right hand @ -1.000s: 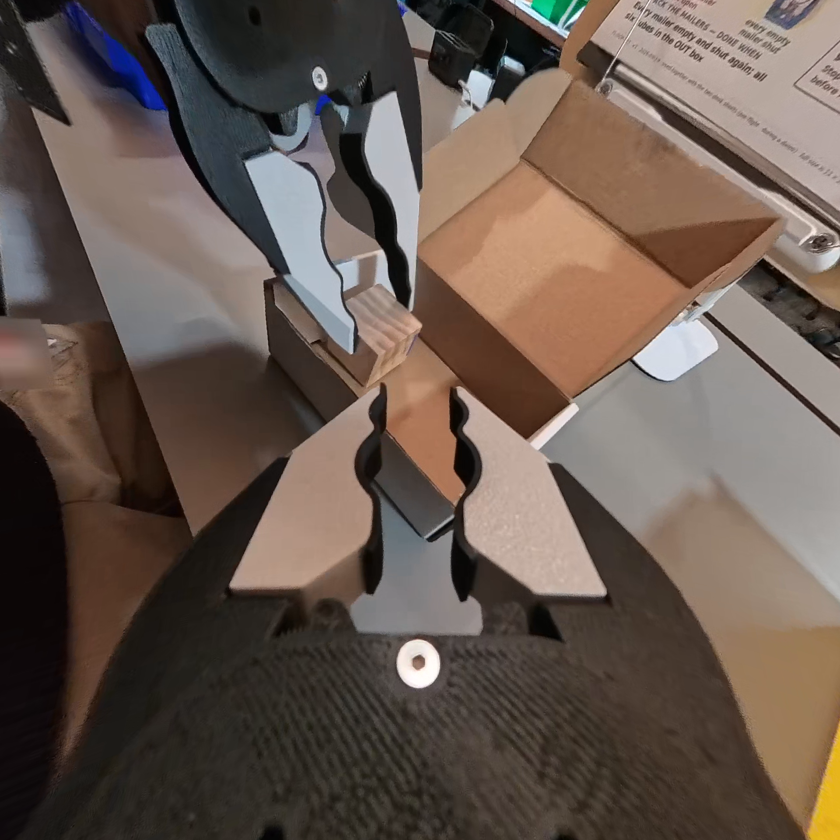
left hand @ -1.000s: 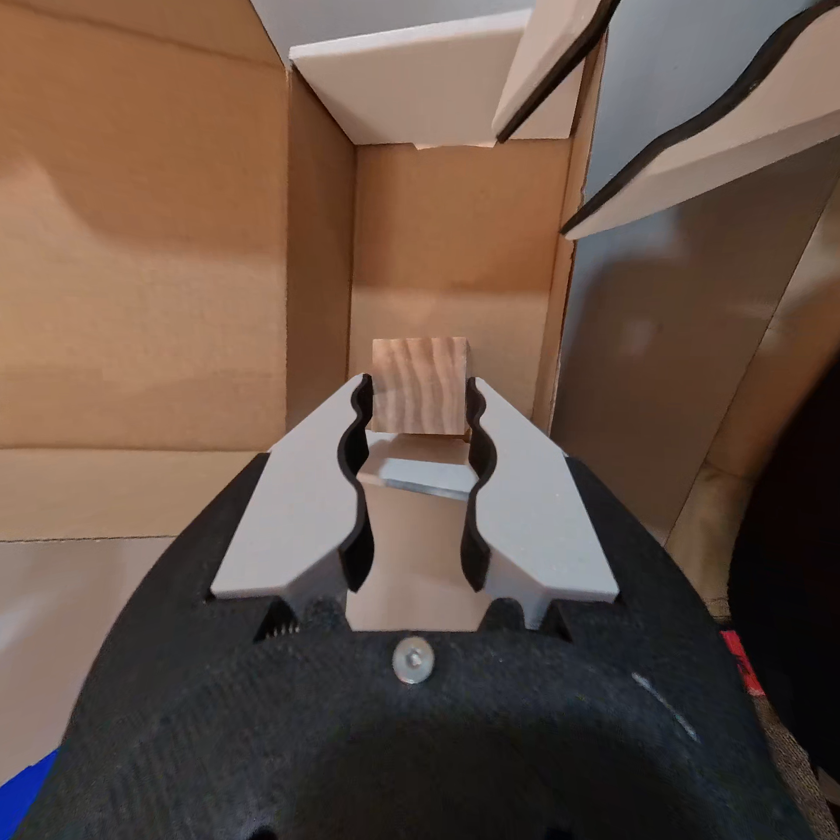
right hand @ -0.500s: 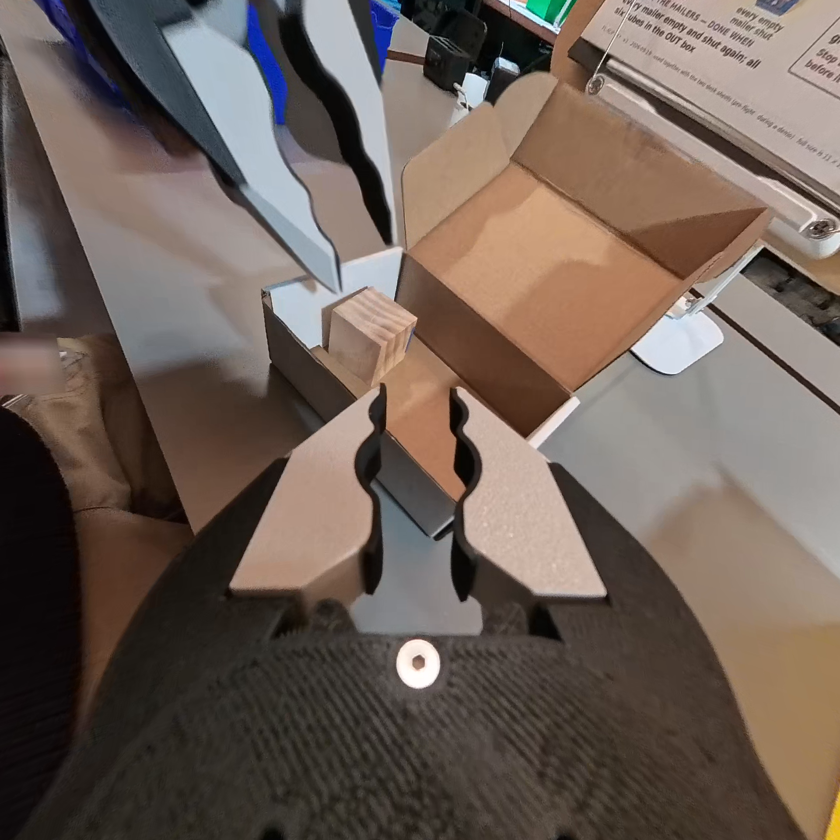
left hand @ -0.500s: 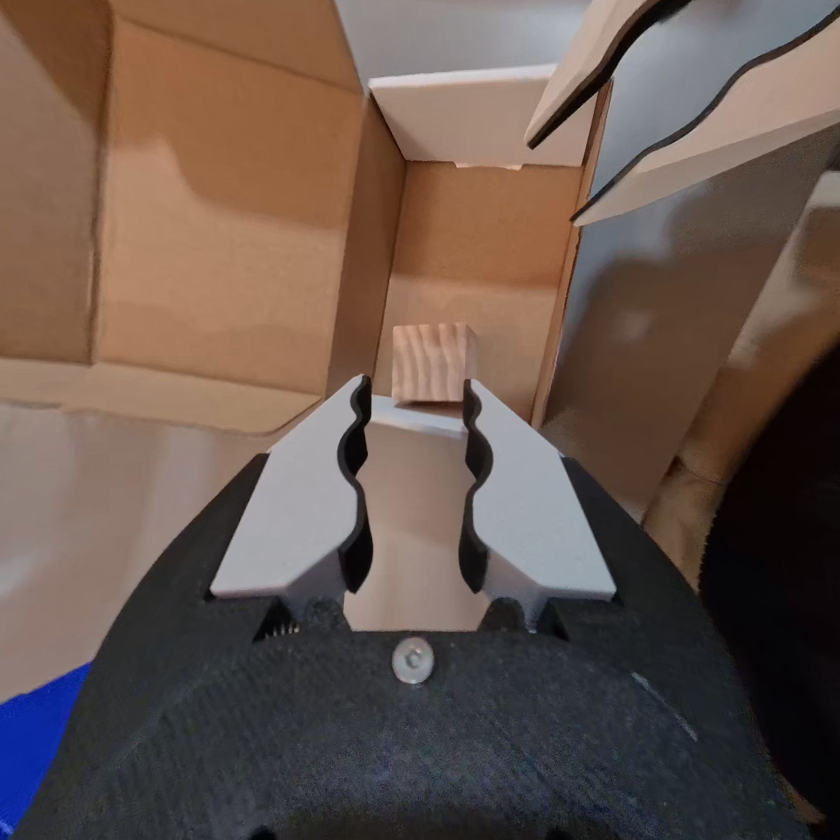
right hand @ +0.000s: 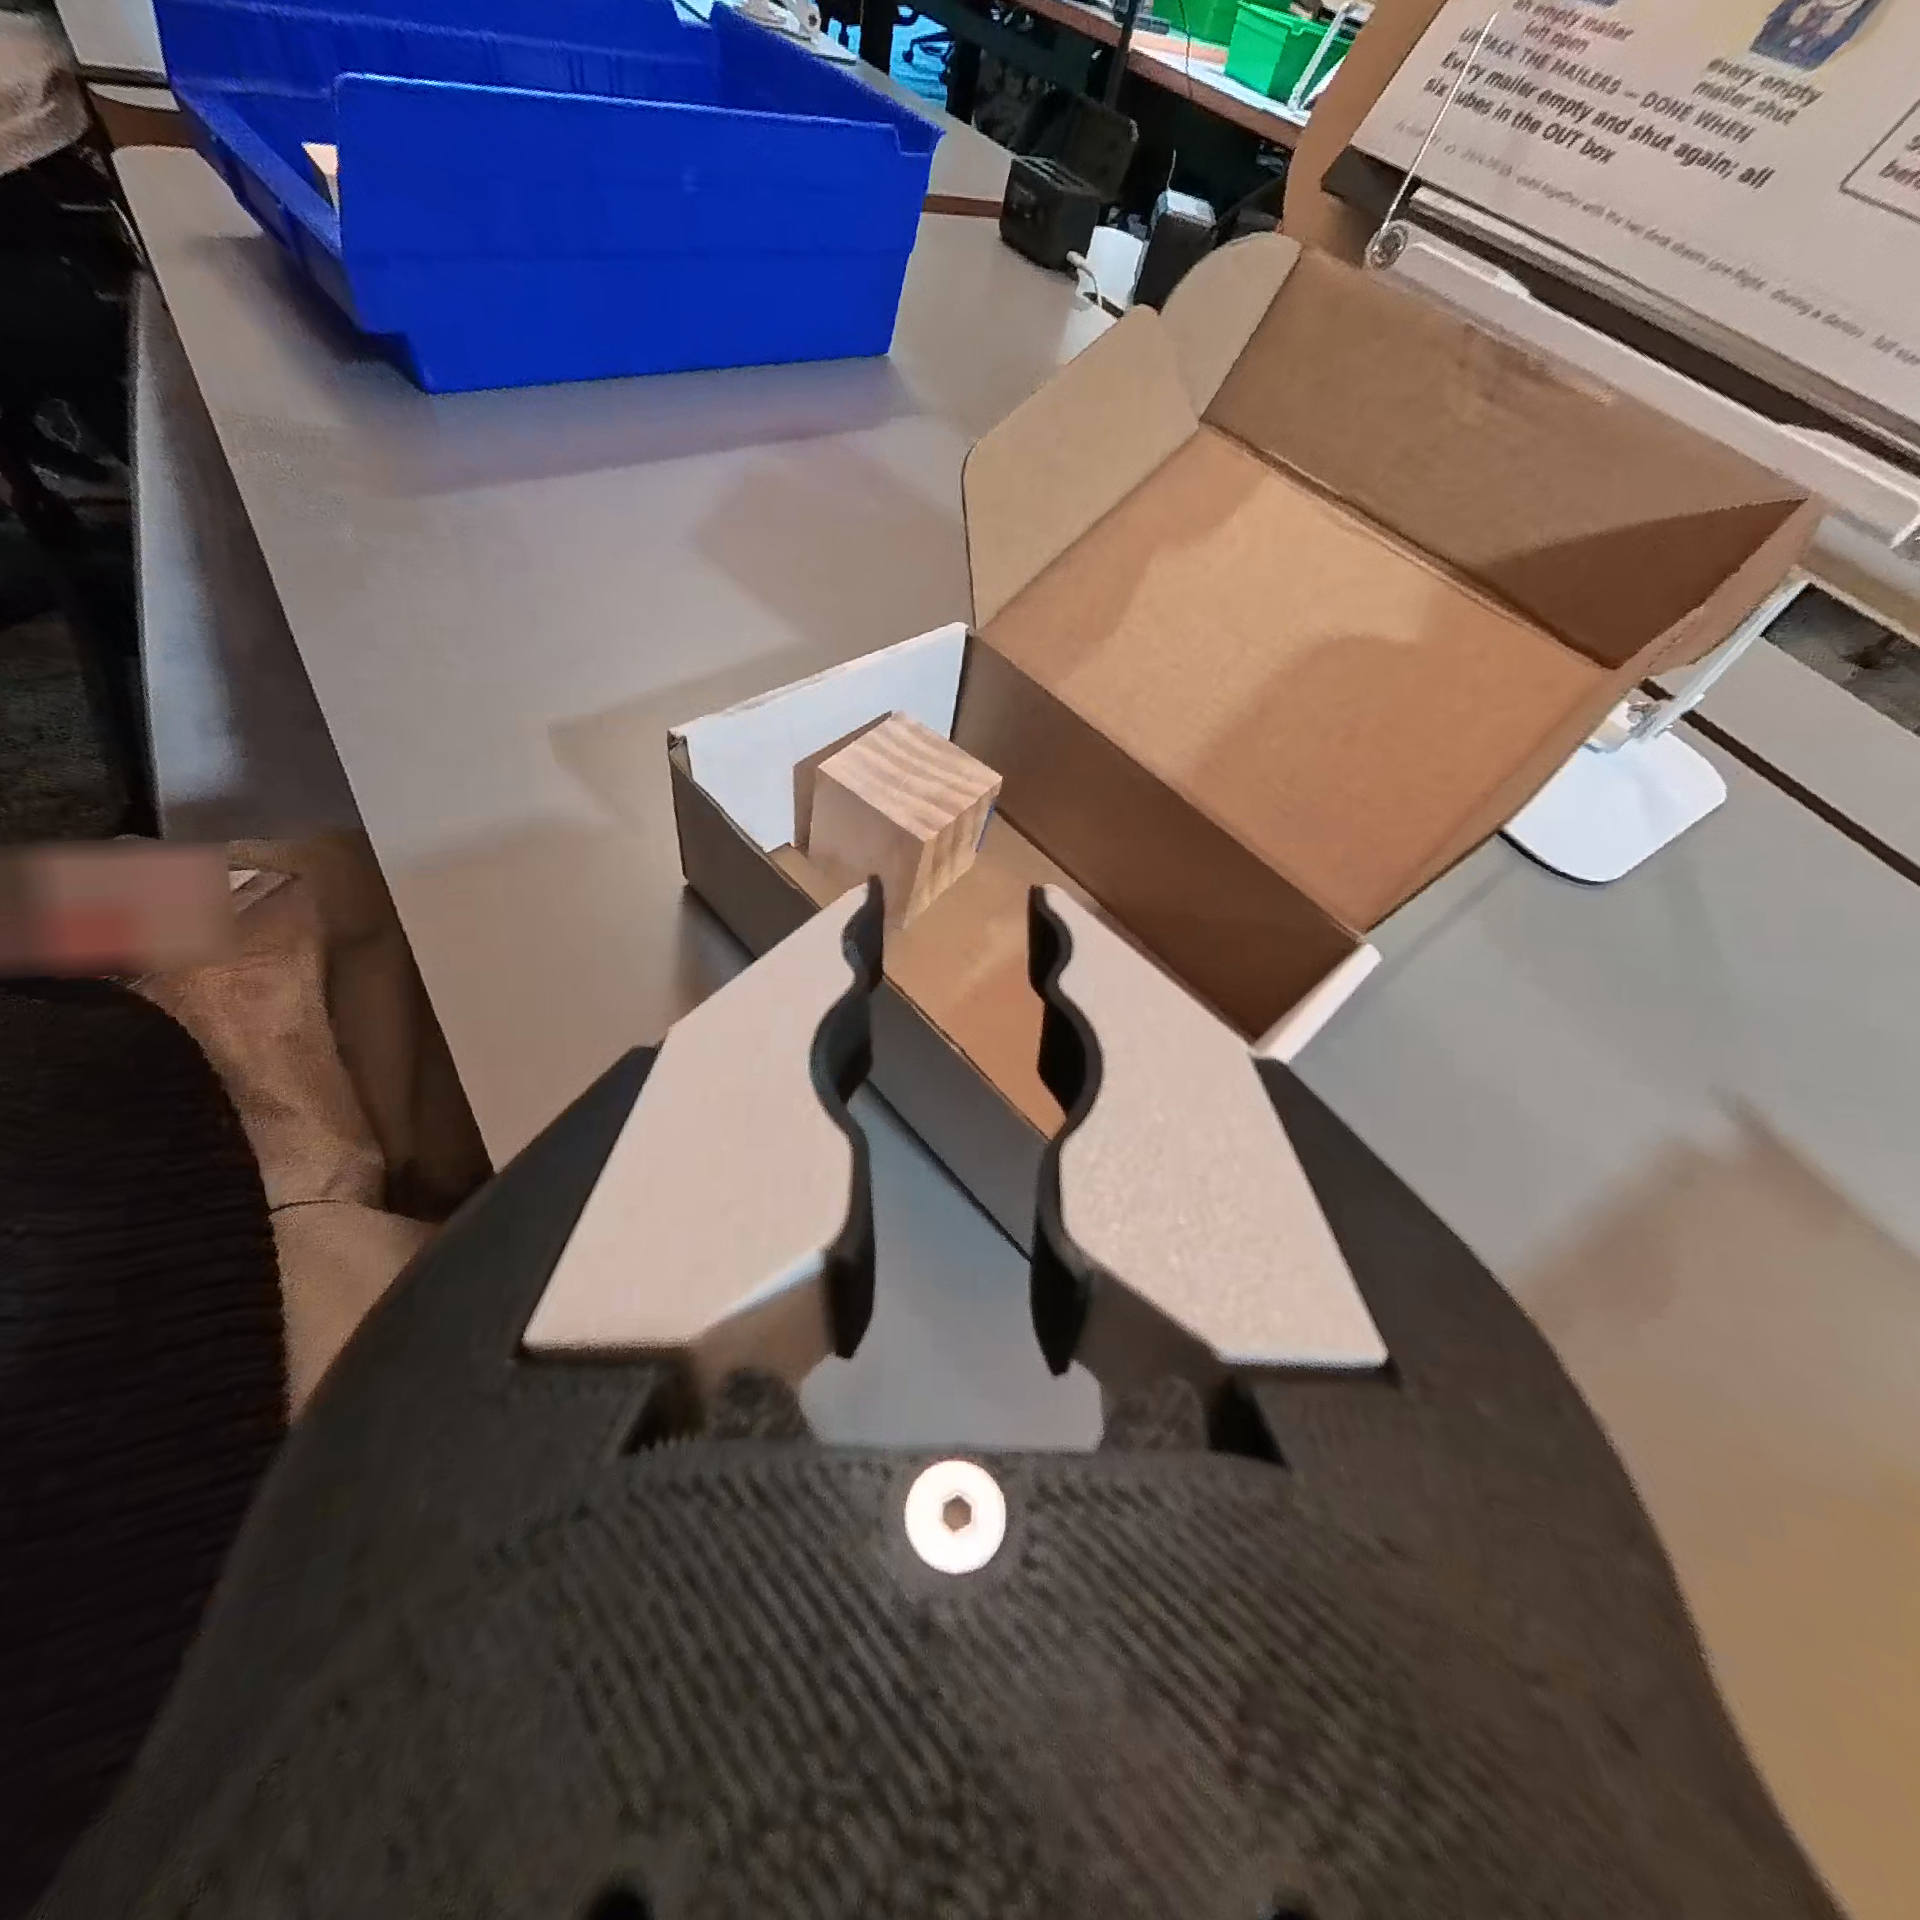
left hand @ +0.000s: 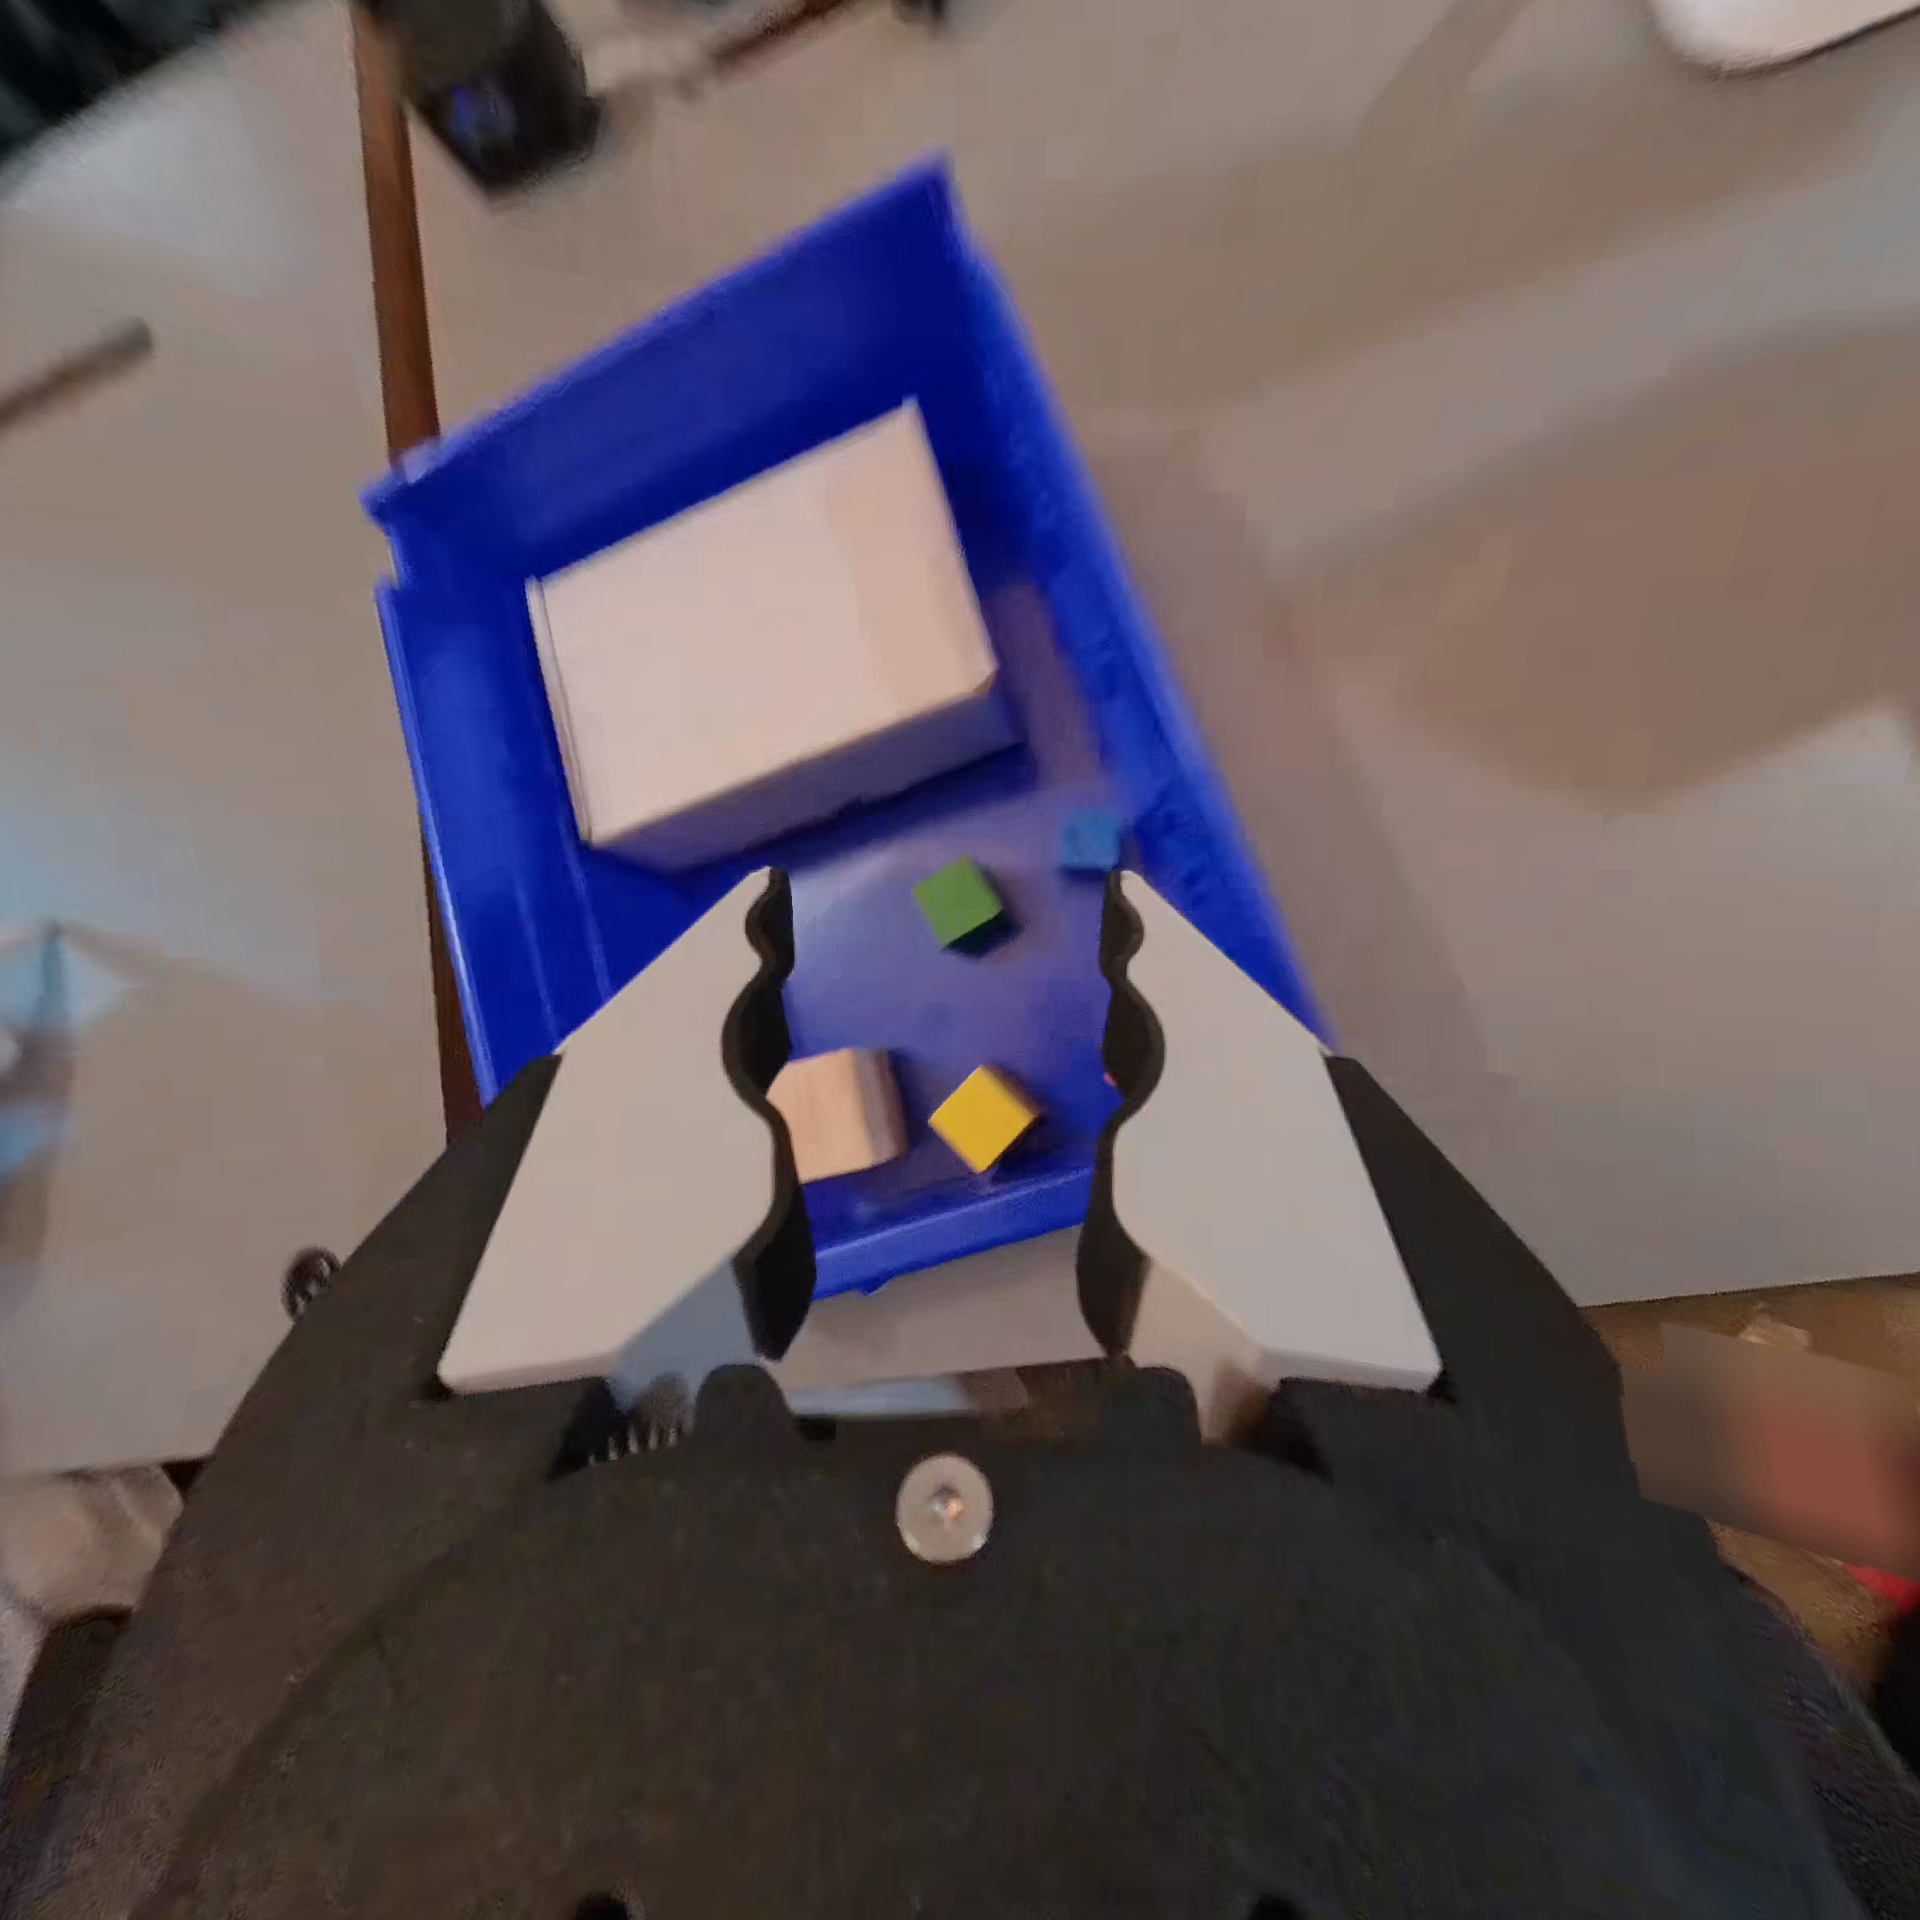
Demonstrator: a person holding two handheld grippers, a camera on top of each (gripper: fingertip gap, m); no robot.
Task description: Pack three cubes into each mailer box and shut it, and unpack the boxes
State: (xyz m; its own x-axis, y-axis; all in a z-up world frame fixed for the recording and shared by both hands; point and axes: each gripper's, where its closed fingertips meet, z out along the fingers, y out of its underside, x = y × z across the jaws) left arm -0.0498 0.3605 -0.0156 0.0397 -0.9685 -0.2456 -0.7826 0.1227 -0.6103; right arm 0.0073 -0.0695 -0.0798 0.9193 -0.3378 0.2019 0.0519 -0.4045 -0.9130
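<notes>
The open mailer box (right hand: 1288, 790) sits on the grey table (right hand: 499, 582), brown cardboard inside and white outside, its lid thrown back and standing up with its side flaps out. In the shallow tray of the box, toward its far end, stands a single plain wooden cube (right hand: 899, 821), pale with clear grain lines, upright and touching nothing but the floor of the box. The right gripper (right hand: 954, 914) hangs just short of the near end of the box, its jaws parted with nothing between them, the cube just beyond its tips.

Only the left wrist view looks down into the blue bin (left hand: 1049, 499), and it is blurred. In there a shut white mailer box (left hand: 758, 634) lies at the far end, and loose on the bin floor nearer the camera are a green cube (left hand: 958, 902), a blue cube (left hand: 1089, 840), a yellow cube (left hand: 982, 1117) and a bare wooden cube (left hand: 842, 1114). The left gripper (left hand: 943, 888) hovers over the bin, spread wide and empty.

The right wrist view shows that same bin only from the side, well apart from the open box, plus a printed sheet on a white stand (right hand: 1621, 800) behind the box.
</notes>
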